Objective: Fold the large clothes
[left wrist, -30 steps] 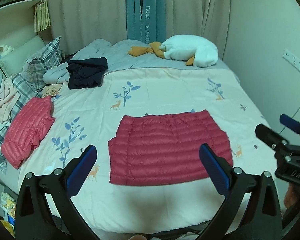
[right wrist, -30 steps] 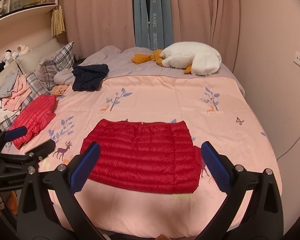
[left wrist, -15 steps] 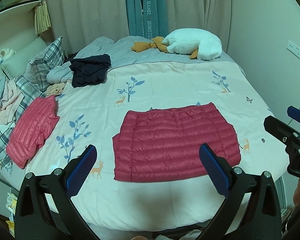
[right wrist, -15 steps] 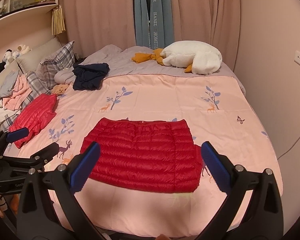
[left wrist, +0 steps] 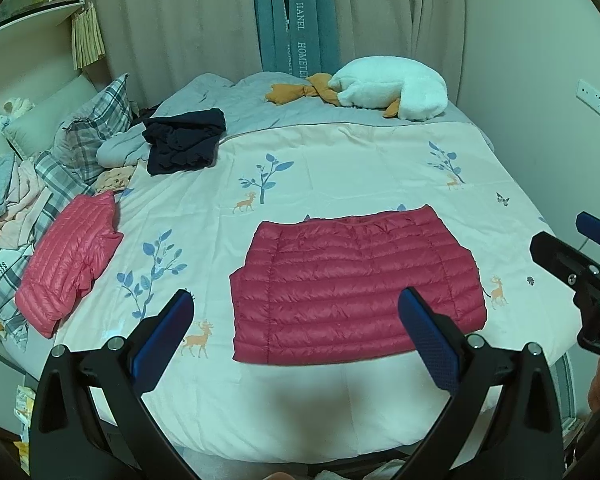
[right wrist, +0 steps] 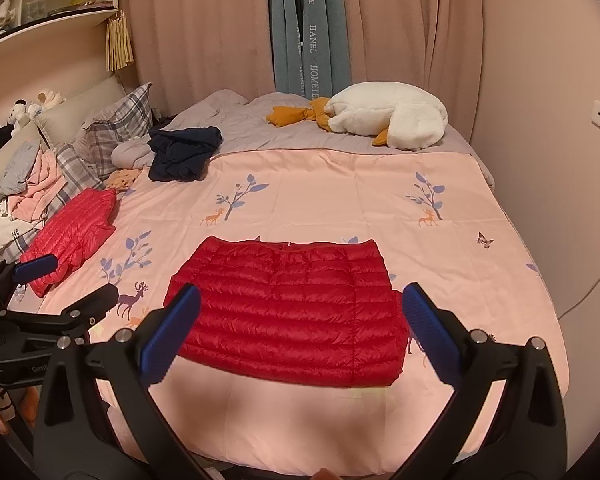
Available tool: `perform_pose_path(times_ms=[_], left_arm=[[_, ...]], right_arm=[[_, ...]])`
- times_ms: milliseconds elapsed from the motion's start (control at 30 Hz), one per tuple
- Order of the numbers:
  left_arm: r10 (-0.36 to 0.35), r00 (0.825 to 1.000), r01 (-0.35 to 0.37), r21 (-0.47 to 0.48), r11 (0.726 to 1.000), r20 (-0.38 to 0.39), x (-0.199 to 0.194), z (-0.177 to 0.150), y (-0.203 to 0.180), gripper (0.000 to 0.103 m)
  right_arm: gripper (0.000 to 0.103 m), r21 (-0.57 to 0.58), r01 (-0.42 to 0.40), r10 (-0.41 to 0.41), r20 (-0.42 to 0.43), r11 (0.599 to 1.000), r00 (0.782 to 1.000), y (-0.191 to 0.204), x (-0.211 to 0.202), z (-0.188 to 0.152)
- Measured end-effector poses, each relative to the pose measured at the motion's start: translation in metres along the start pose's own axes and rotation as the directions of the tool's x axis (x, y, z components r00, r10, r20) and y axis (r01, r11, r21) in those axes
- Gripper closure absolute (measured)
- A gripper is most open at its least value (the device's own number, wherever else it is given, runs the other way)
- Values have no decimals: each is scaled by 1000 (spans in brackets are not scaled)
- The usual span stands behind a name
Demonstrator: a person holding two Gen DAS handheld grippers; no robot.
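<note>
A red quilted down jacket [left wrist: 356,284] [right wrist: 288,304] lies folded into a flat rectangle on the near half of the bed. My left gripper [left wrist: 296,320] hovers open above the bed's front edge, short of the jacket, with nothing between its blue pads. My right gripper [right wrist: 300,316] is open too, held back from the jacket's near hem, and it shows at the right edge of the left wrist view [left wrist: 580,256]. The left gripper appears at the left edge of the right wrist view [right wrist: 56,292].
A second folded red jacket [left wrist: 68,260] lies at the bed's left side beside plaid pillows [left wrist: 96,132] and a clothes pile [left wrist: 8,192]. A dark garment [left wrist: 184,140] and a white plush goose [left wrist: 392,92] sit farther back. A wall [left wrist: 540,80] stands to the right.
Both grippers have drawn back and risen slightly from the bed, so the folded jacket sits farther off. Nothing was grasped or released; the jacket has not moved.
</note>
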State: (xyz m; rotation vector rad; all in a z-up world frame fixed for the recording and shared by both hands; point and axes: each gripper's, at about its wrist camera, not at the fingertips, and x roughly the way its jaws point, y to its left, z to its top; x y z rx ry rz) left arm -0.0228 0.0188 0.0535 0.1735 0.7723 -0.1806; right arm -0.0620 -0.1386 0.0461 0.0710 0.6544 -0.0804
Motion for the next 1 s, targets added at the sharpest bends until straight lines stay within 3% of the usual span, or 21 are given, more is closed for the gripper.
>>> perform_pose_path(times_ms=[1000], left_arm=[[-8,1000,8,-7,1000,-2,0,0,1,1]], right_arm=[[2,11,-20,21,-20,1000,1000,1,9,-3]])
